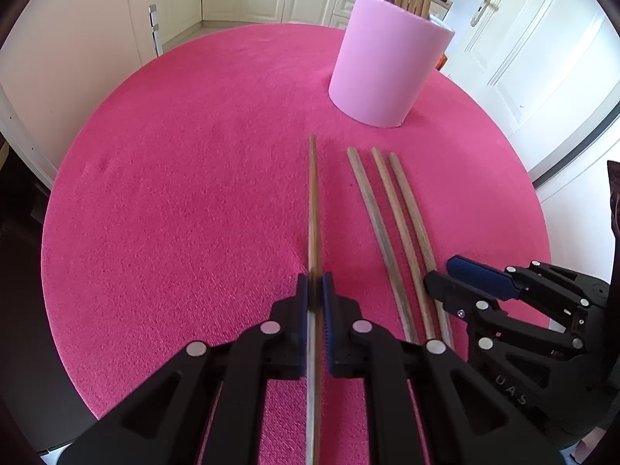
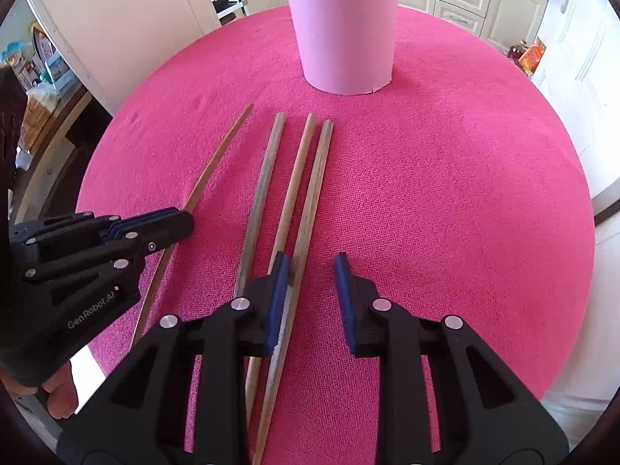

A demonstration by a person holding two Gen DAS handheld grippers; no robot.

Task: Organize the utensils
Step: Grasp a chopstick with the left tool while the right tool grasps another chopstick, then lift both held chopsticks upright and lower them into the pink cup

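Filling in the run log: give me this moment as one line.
left gripper: shut on chopstick | right gripper: open over three loose chopsticks | pink holder: upright, some chopsticks inside | cloth: pink

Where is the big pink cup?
The pink cup stands on the pink tablecloth at the far side, past the tips of the three loose sticks, with more sticks poking out of it.

Bright, even daylight, soft shadows, sharp focus, strong fisheye bending and dark corners.
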